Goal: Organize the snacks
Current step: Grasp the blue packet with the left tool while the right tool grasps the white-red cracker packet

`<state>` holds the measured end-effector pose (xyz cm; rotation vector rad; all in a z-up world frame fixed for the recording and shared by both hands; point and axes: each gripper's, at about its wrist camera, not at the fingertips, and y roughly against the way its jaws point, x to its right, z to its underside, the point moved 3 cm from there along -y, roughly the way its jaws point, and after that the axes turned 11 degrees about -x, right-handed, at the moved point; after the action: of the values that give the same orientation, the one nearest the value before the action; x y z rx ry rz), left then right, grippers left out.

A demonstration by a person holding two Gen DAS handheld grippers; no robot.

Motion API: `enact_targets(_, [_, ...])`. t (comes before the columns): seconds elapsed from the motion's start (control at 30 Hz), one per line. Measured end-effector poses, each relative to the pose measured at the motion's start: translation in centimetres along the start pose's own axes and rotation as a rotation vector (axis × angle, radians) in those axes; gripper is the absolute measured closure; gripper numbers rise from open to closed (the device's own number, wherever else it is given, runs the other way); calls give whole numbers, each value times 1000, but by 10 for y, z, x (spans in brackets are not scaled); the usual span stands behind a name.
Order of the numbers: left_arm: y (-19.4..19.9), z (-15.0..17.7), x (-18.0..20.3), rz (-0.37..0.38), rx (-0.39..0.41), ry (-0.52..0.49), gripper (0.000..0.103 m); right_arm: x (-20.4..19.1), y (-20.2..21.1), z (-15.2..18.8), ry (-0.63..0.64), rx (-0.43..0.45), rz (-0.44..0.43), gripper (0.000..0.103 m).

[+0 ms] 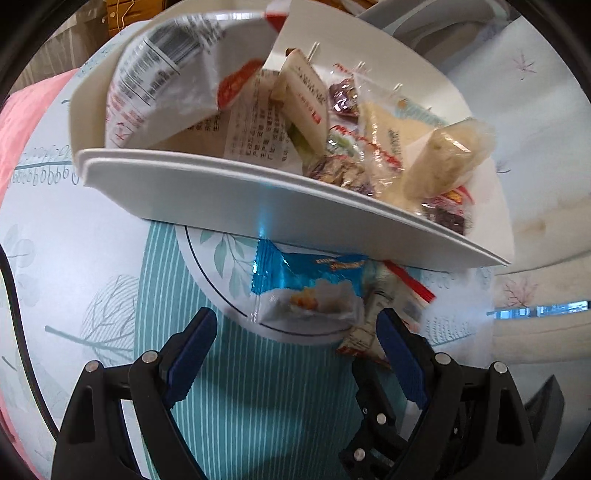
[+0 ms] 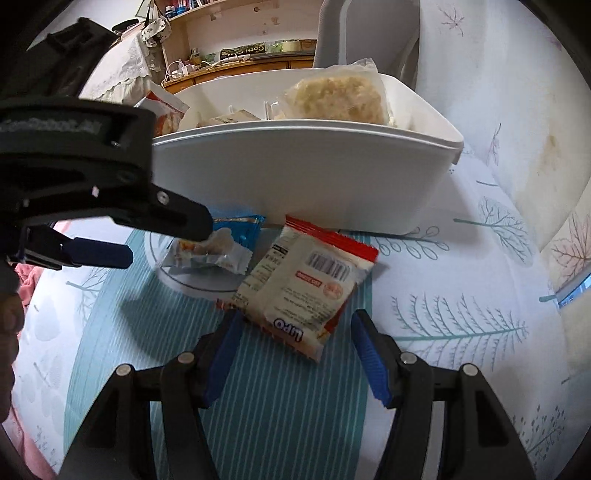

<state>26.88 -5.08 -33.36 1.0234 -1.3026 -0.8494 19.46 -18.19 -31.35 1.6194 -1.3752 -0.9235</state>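
A white bin (image 1: 221,192) (image 2: 295,173) holds several wrapped snacks. In front of it a blue and white snack packet (image 1: 310,291) (image 2: 210,247) lies on the patterned cloth. A red and white packet (image 2: 306,291) (image 1: 373,325) lies beside it. My left gripper (image 1: 295,328) is open, its jaws on either side of the blue packet's near end, not touching it; it also shows in the right wrist view (image 2: 162,236). My right gripper (image 2: 295,332) is open and empty, just short of the red and white packet.
A pale cloth with teal stripes and leaf prints (image 2: 280,406) covers the surface. A pink cloth (image 1: 22,122) lies at the left. A grey chair back (image 2: 365,33) and a wooden shelf unit (image 2: 240,55) stand behind the bin.
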Motion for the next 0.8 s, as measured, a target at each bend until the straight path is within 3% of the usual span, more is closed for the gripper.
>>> enact_targets(0.23, [-14,-11,5,-27,-5,-13,15,-4,-7,-5,19,23,21,28])
enact_targets(0.6, [-28,-13,29,-185,9,-65,16,-5,-17,-4,22,36,35,25])
enact_targets(0.73, [-33,-12,48,-249,20,-81,30,-2,-19,-7,19,35,45,26])
enact_targets(0.8, [-30,-14,51,-250,19,-76,33,1,-18,-9,13,39,60,34])
